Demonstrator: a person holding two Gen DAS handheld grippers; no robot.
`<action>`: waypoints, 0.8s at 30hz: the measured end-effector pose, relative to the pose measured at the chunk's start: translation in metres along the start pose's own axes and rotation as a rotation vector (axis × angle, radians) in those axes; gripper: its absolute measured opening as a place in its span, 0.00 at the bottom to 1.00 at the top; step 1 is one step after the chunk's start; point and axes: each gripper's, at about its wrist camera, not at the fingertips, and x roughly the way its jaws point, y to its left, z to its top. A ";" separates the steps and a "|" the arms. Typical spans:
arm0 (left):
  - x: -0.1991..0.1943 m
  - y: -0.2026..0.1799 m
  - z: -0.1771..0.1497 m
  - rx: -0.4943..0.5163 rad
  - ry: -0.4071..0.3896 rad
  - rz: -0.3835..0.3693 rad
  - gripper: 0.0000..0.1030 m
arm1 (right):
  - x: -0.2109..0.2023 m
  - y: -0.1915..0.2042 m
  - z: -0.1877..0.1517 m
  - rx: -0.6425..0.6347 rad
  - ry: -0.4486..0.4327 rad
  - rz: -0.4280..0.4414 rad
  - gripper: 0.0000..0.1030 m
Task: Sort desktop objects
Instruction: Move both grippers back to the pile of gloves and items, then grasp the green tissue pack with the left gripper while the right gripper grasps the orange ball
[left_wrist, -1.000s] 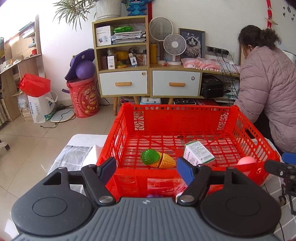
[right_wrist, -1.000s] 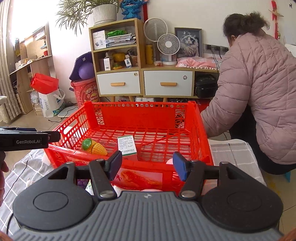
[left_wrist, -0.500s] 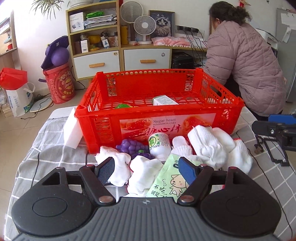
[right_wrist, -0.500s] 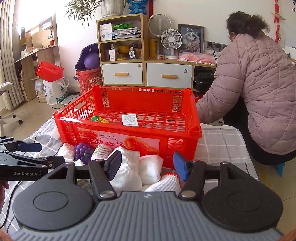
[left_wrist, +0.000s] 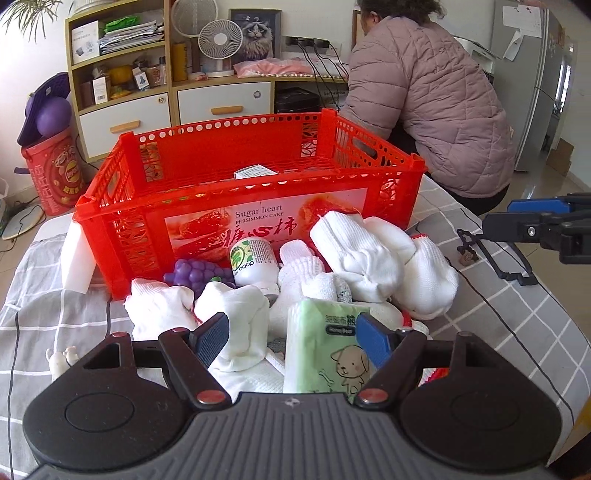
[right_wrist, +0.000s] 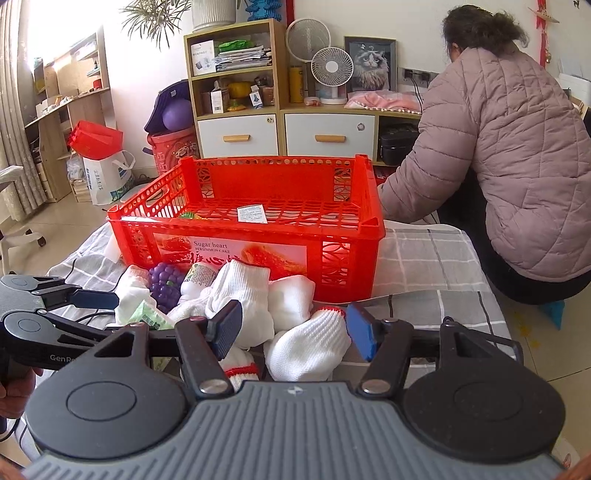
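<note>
The right gripper is wide apart and holds nothing. Under it, at 6 o'clock, lie white gloves. The red crate sits at 12 o'clock with a small box inside. Purple grapes lie at 10 o'clock. The left gripper comes in at 9 o'clock. A person bends at 2 o'clock.

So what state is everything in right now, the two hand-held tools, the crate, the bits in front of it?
Left tool: open, holding nothing, low over the pile.
Right tool: open, holding nothing.
Red crate: upright, open-topped, mostly bare inside.
Small white box: lying flat in the crate.
White gloves: heaped outside the crate.
White bottle: tipped over among the gloves.
Purple toy grapes: outside, against the crate's front.
Green packet: between the left tool's fingers, not gripped.
</note>
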 end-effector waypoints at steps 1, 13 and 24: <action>0.002 -0.002 -0.001 0.004 0.010 -0.003 0.76 | 0.000 -0.001 0.000 0.001 0.000 -0.002 0.64; 0.011 -0.024 -0.022 0.051 0.069 -0.065 0.76 | -0.002 -0.016 -0.003 0.014 0.002 -0.012 0.64; 0.014 -0.042 -0.035 0.019 0.006 -0.007 0.66 | 0.007 -0.017 -0.023 -0.052 0.079 -0.031 0.64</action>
